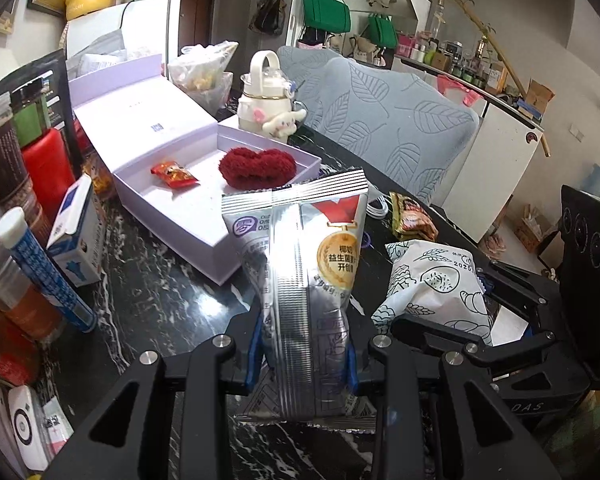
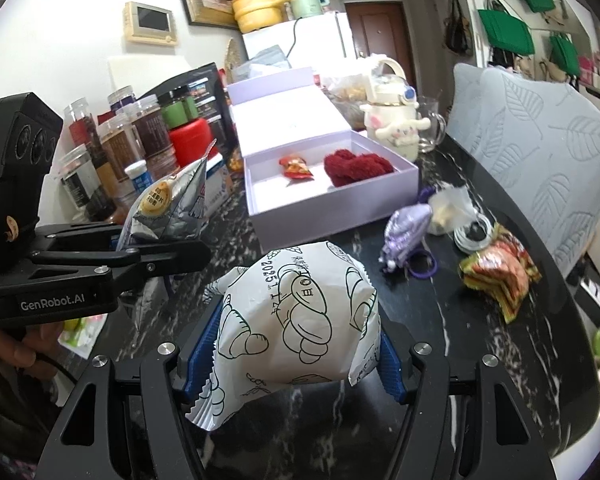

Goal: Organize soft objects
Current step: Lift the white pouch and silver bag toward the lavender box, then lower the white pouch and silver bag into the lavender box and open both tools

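My left gripper (image 1: 302, 364) is shut on a silver snack packet (image 1: 304, 280) and holds it upright above the black marble table (image 1: 152, 300). My right gripper (image 2: 292, 360) is shut on a white bread packet with line drawings (image 2: 296, 320); it also shows in the left wrist view (image 1: 432, 284). The open lilac box (image 1: 204, 216) lies ahead with a red fuzzy heart (image 1: 258, 166) and a small red candy packet (image 1: 174, 174) inside. The left gripper and silver packet (image 2: 168, 204) show at the left of the right wrist view.
Jars and a red bottle (image 2: 188, 140) crowd the table's left side. A Cinnamoroll bottle (image 2: 396, 120) stands behind the box. A lilac pouch (image 2: 406, 228), purple hair tie (image 2: 422, 268), white cable (image 2: 472, 236) and orange-green snack packet (image 2: 500, 276) lie right. A leaf-patterned chair (image 2: 540, 152) borders the table.
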A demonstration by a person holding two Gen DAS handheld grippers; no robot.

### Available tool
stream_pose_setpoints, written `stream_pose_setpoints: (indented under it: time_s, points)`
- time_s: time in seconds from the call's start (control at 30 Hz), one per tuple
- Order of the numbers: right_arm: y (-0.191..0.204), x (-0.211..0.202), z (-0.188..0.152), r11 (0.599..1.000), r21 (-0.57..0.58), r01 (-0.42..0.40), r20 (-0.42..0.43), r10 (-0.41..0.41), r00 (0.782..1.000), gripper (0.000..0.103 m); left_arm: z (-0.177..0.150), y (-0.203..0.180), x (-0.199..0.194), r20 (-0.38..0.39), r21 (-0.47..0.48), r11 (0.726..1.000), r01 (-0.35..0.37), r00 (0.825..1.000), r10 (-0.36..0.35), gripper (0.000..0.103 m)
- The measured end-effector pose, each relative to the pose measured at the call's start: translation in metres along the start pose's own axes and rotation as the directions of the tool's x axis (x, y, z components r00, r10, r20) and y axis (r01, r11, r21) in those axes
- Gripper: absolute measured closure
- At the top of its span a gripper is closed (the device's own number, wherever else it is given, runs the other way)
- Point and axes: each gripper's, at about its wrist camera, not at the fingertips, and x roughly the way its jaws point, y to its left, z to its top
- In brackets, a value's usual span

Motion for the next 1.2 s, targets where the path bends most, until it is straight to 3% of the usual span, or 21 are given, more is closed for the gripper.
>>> stream_pose_setpoints:
  time_s: [0.63,1.2]
  points:
    - [0.018,0.024,0.066,0.997,-0.062,-0.034,0.046,0.037,0.998,0.036,0.055,0.04,-0.007,0.081,-0.011,1.0,-0.026,0.996,0.027,0.072]
    - [0.013,0.047,0.135,0.985,-0.168,-0.038,0.1,0.055,0.993,0.036,0.106,0.076,-0.004,0.163,-0.088,0.991,-0.101,0.98,0.114,0.072]
